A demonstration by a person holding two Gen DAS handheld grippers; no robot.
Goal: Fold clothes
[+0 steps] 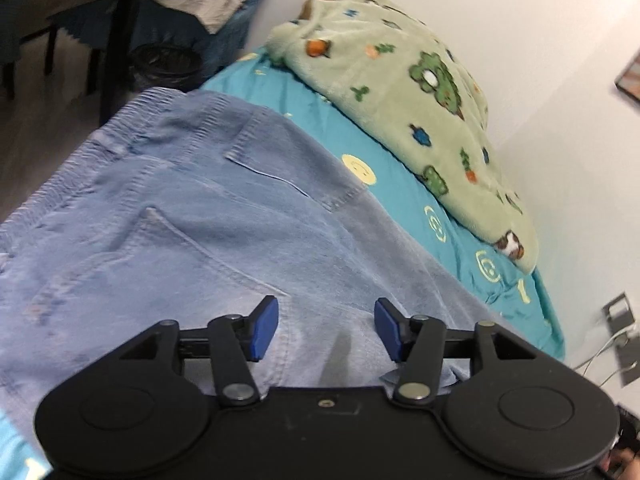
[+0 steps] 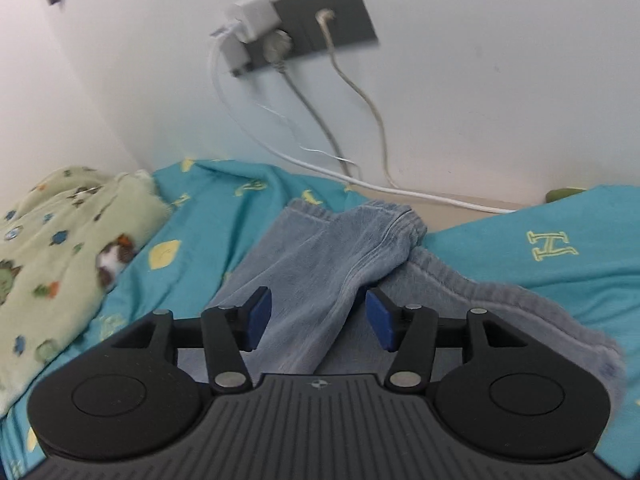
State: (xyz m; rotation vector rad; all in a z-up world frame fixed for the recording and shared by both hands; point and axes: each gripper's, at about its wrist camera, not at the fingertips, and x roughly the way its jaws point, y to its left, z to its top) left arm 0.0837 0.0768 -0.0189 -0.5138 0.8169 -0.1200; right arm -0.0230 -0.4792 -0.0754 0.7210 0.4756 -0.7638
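your pale blue denim trousers (image 1: 192, 208) lie flat on the teal printed bed sheet (image 1: 404, 196), legs doubled over at centre frame; left gripper (image 1: 326, 328) and right gripper (image 2: 318, 318) fingers both released, empty. further folds likely remain.

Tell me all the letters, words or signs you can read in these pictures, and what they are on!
"H": a yellow outlined letter on the teal bedsheet, at the right in the right wrist view.
Other yellow letters near the sheet's far edge: too creased and blurred to read.
Yellow smiley faces and ring signs on the sheet in the left wrist view: pictures, not words.
Jeans, green blanket, wall socket: no readable text.
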